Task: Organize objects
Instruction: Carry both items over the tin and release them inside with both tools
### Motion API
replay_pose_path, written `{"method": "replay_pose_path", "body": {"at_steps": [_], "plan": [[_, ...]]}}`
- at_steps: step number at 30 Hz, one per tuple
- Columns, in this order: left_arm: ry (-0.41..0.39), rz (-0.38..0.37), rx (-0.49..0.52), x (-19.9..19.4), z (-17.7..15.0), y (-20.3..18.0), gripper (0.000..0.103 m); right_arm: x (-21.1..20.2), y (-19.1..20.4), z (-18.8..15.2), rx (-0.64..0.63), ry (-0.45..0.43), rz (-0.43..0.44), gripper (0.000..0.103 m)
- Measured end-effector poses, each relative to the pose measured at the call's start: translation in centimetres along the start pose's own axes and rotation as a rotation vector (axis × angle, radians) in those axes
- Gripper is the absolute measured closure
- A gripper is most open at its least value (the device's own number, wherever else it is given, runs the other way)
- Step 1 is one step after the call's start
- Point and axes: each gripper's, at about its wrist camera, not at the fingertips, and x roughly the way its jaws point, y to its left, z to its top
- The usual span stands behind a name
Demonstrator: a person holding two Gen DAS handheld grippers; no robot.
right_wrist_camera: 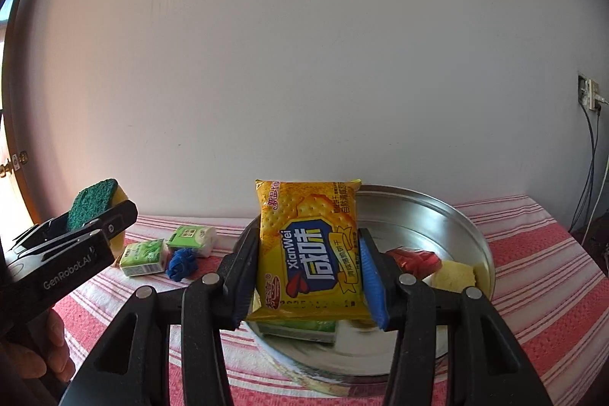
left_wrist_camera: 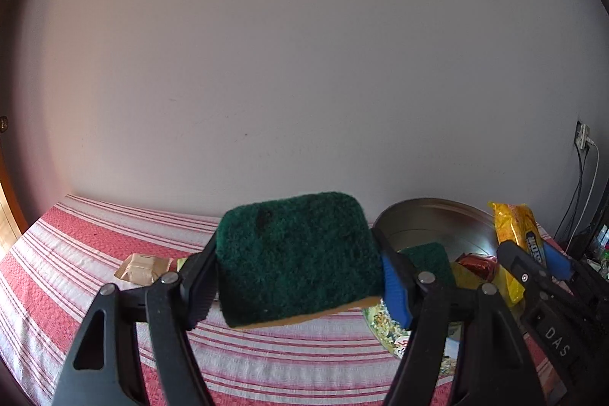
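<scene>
Sponge (left_wrist_camera: pixel 297 253): squeezed between left gripper (left_wrist_camera: pixel 298 276) jaws, green side up
Cracker packet (right_wrist_camera: pixel 308 250): upright, right gripper (right_wrist_camera: pixel 306 276) clenched on its sides
Metal pan (right_wrist_camera: pixel 472 234): right behind the packet

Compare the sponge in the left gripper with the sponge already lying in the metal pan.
The held sponge is lifted clear of the striped cloth between the left gripper's jaws; the pan sponge rests inside the metal pan. The held one shows whole, the pan one partly hidden. Both are green-topped with yellow beneath.
</scene>
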Motion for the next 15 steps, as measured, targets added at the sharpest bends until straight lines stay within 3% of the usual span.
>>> {"method": "replay_pose_path", "body": {"at_steps": [10, 15], "plan": [[0.002, -0.074, 0.111, 1.1, 0.1, -7.1, 0.031, 2.4, -4.2, 0.2, -0.006, -0.002, -0.159, 0.052], [0.04, -0.094, 0.135, 2.9, -0.5, -9.8, 0.031, 3.6, -6.2, 0.0, -0.017, 0.015, -0.225, 0.052]]}}
